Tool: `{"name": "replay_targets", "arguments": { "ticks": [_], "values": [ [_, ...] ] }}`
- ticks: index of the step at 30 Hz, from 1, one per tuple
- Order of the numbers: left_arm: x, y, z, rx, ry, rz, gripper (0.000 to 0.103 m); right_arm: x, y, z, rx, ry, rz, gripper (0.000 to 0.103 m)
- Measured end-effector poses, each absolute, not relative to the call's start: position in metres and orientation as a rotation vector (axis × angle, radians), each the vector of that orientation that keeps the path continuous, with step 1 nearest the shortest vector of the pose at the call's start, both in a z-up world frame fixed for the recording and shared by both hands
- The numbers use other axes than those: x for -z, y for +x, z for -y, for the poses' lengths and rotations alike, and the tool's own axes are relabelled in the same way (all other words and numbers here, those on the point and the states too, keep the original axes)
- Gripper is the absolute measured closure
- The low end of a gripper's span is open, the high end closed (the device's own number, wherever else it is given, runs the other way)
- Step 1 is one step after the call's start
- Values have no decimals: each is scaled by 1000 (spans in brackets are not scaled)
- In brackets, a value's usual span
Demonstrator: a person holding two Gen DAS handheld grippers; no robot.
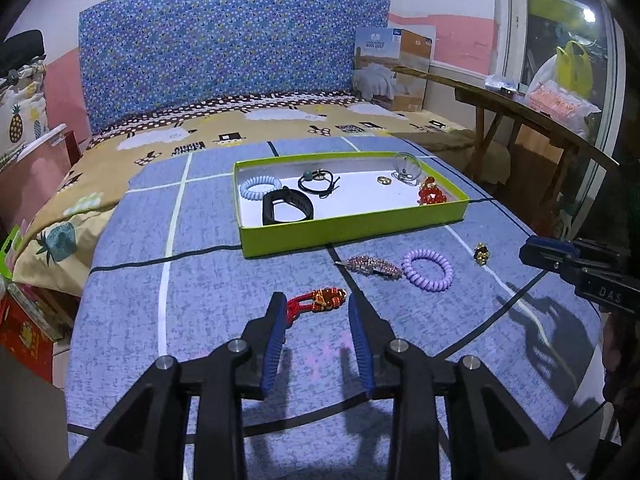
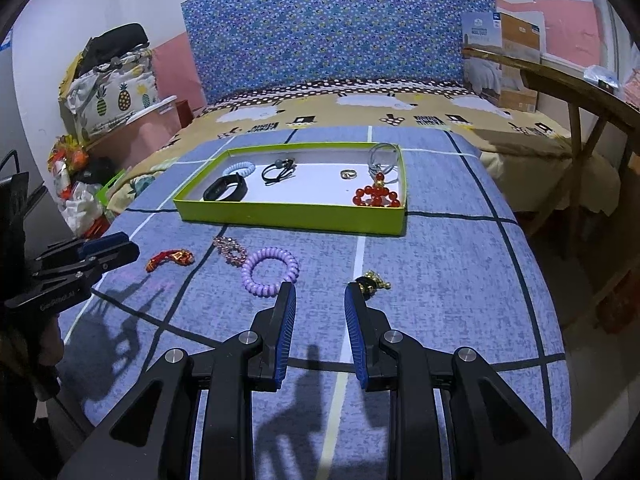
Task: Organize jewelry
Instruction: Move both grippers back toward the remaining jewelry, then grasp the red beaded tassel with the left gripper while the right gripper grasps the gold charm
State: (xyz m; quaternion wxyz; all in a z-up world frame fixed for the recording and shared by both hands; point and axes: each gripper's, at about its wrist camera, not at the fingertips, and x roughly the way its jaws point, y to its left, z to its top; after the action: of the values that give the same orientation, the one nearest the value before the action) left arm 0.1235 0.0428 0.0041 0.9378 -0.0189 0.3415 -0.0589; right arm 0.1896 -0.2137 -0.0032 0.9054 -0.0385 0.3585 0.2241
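Observation:
A green tray (image 1: 352, 236) (image 2: 288, 216) on the blue bedspread holds a black band (image 1: 286, 206), hair ties, a ring (image 1: 383, 180) and red beads (image 2: 376, 196). In front of it lie a red-gold woven bracelet (image 1: 318, 300) (image 2: 170, 259), a pink rhinestone clip (image 1: 374, 266) (image 2: 230, 250), a purple coil tie (image 1: 427, 270) (image 2: 270, 271) and a small gold-black ornament (image 1: 482, 253) (image 2: 372, 282). My left gripper (image 1: 316, 308) is open, its fingertips either side of the bracelet. My right gripper (image 2: 320, 296) is open, its right fingertip next to the ornament.
A blue patterned headboard (image 1: 224, 48) stands behind the bed. A cardboard box (image 1: 394, 68) sits at the back right. A wooden bench (image 1: 520, 108) runs along the right side. Bags and boxes (image 2: 108, 92) pile up at the left.

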Motion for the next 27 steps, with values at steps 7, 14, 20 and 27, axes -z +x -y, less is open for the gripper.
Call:
{"name": "replay_targets", "arguments": {
  "ticks": [7,14,20,27],
  "values": [
    [-1,130,-37,155,-49,-717,66,12,199,217,-444,-74,-767,77],
    [2,144,-24,189,-48,-738,66,20,208,218,-431,-79,-792,77],
    [5,150,-35,153,-46,-741,66,28,216,217,-422,-84,-825,77],
    [15,157,-52,121,-18,-787,60,37,228,217,-399,-64,-862,77]
  ]
}}
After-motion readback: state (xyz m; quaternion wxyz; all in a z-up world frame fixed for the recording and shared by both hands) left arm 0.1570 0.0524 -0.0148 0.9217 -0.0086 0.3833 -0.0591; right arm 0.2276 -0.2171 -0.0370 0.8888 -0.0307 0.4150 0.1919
